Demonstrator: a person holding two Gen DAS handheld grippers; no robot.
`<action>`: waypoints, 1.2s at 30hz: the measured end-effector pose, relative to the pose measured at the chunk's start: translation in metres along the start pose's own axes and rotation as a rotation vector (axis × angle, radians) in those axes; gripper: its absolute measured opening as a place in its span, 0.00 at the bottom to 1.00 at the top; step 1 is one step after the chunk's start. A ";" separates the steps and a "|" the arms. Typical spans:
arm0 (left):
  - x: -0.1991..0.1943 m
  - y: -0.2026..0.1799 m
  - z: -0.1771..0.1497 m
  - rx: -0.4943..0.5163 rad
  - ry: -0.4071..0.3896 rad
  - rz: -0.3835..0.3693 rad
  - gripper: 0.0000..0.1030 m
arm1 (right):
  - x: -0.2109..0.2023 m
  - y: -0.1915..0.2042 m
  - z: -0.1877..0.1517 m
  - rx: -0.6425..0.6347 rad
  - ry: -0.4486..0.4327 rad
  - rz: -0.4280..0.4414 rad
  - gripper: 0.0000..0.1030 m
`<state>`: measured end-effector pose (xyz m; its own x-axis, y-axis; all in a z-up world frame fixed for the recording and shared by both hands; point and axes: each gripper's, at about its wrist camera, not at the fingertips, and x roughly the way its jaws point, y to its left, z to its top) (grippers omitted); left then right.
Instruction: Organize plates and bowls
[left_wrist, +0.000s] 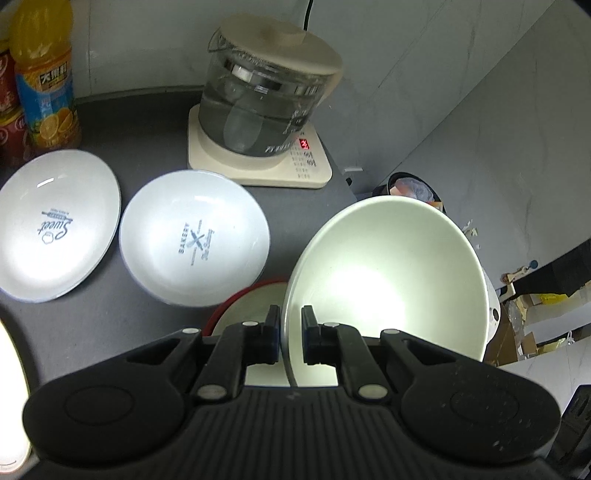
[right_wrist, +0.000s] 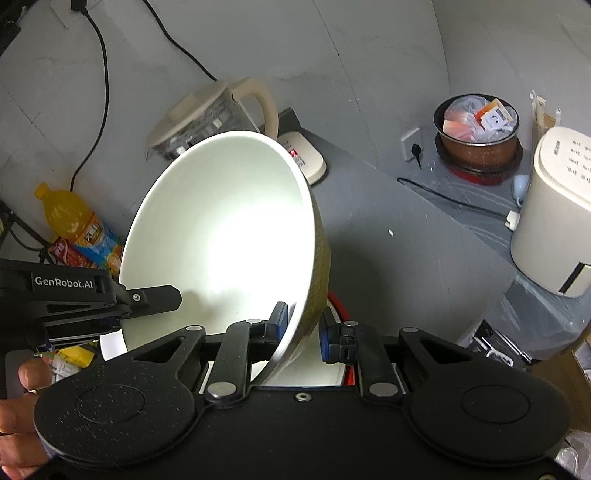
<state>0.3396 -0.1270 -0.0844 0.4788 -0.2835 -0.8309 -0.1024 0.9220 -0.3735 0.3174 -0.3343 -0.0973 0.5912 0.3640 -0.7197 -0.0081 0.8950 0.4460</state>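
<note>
Your left tool (left_wrist: 290, 334) and your right tool (right_wrist: 303, 332) each clench the rim of the big white bowl (right_wrist: 225, 236), tilted above a red-rimmed plate (left_wrist: 243, 314). Two printed bowls (left_wrist: 194, 238) sit on the desk (left_wrist: 147, 129) near the kettle (left_wrist: 266, 99).

Both grippers: left gripper (left_wrist: 290, 334), right gripper (right_wrist: 303, 332), matte black ribbed bodies, silver pivot pins, blue finger pads (right_wrist: 281, 319) (white "GenRobot.AI" lettering).
</note>
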 end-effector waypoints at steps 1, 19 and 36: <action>0.001 0.002 -0.002 -0.001 0.007 0.001 0.09 | 0.001 0.000 -0.002 0.000 0.006 -0.002 0.18; 0.017 0.039 -0.031 -0.050 0.113 0.034 0.10 | 0.016 0.010 -0.033 -0.019 0.106 -0.033 0.19; -0.009 0.065 -0.024 -0.082 0.055 0.036 0.14 | 0.025 0.014 -0.028 -0.024 0.103 -0.076 0.29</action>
<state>0.3079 -0.0708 -0.1104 0.4249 -0.2664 -0.8652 -0.1906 0.9080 -0.3731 0.3095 -0.3058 -0.1241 0.5048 0.3180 -0.8025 0.0140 0.9265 0.3760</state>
